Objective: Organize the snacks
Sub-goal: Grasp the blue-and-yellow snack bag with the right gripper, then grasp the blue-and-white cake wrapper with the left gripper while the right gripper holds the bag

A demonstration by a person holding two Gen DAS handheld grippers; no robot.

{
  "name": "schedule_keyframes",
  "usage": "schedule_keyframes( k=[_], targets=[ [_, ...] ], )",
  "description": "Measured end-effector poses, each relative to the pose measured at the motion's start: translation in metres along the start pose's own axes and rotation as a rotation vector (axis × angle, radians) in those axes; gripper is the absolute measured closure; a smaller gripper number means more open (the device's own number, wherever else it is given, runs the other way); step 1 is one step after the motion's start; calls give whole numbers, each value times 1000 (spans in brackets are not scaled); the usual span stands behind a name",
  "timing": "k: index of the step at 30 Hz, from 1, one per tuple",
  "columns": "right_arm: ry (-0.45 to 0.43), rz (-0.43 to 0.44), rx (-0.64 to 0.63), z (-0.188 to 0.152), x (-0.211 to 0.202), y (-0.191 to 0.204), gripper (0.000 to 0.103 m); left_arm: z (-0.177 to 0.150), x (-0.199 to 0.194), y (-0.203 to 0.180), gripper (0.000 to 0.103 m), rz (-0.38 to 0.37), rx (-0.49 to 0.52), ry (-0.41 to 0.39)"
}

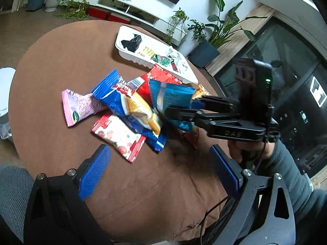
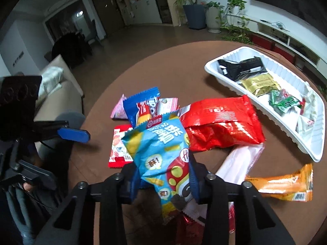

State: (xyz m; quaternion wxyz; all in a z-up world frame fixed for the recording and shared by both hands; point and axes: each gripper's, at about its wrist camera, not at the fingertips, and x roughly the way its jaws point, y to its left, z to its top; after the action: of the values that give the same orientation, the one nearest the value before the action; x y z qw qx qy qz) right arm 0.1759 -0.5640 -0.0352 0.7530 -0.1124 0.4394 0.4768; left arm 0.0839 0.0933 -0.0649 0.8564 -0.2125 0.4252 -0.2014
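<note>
While its 2 blue ribbed pads press into the crinkled sides of the light blue snack bag (image 2: 161, 153), the right gripper (image 2: 163, 185) has that glossy film pouch pinched between them at the lower centre of the right wrist view; the bag stands up, puffed and creased, printed with yellow and red shapes. The left gripper (image 1: 159, 171) sits at the bottom of the left wrist view with its 2 blue textured pads spread wide and nothing between them, above bare brown cloth.

The round table (image 1: 51, 65) wears a matte brown cover with soft folds near the lower edge. In the middle of the left wrist view lies a loose pile of flat, shiny wrappers with crimped ends: 1 pink packet (image 1: 78, 108), 1 dark blue packet (image 1: 114, 96) with a yellow panel, 1 red-and-white packet (image 1: 118, 136) and 1 large red foil bag (image 2: 220, 126).

In the right wrist view, 1 orange wrapper (image 2: 286, 185) lies at lower right, near a white plastic packet (image 2: 239, 163).

The white tray (image 2: 265, 100), a ribbed, thin-walled plastic trough, stretches across the upper right of that view. It holds 1 black packet (image 2: 241, 67), 1 gold packet (image 2: 259, 83), 1 green packet (image 2: 284, 100) and some white wrappers whose number I cannot tell.
</note>
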Motion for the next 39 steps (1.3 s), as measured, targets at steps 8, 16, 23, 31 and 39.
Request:
schedule_keyframes(
  k=[8, 16, 23, 31, 39],
  targets=[
    [-179, 3, 84, -12, -48, 16, 70, 28, 23, -9, 18, 78, -7, 19],
    [-351, -1, 236, -35, -93, 8, 70, 38, 57, -2, 20, 162, -51, 100],
    [-391, 17, 293, -53, -97, 2, 70, 55, 78, -2, 20, 218, -50, 128],
    [-429, 28, 322, -66, -103, -4, 70, 69, 101, -4, 44, 291, 31, 178],
    [-434, 32, 340, -74, -100, -4, 70, 66, 115, -11, 64, 374, 162, 206]
  ],
)
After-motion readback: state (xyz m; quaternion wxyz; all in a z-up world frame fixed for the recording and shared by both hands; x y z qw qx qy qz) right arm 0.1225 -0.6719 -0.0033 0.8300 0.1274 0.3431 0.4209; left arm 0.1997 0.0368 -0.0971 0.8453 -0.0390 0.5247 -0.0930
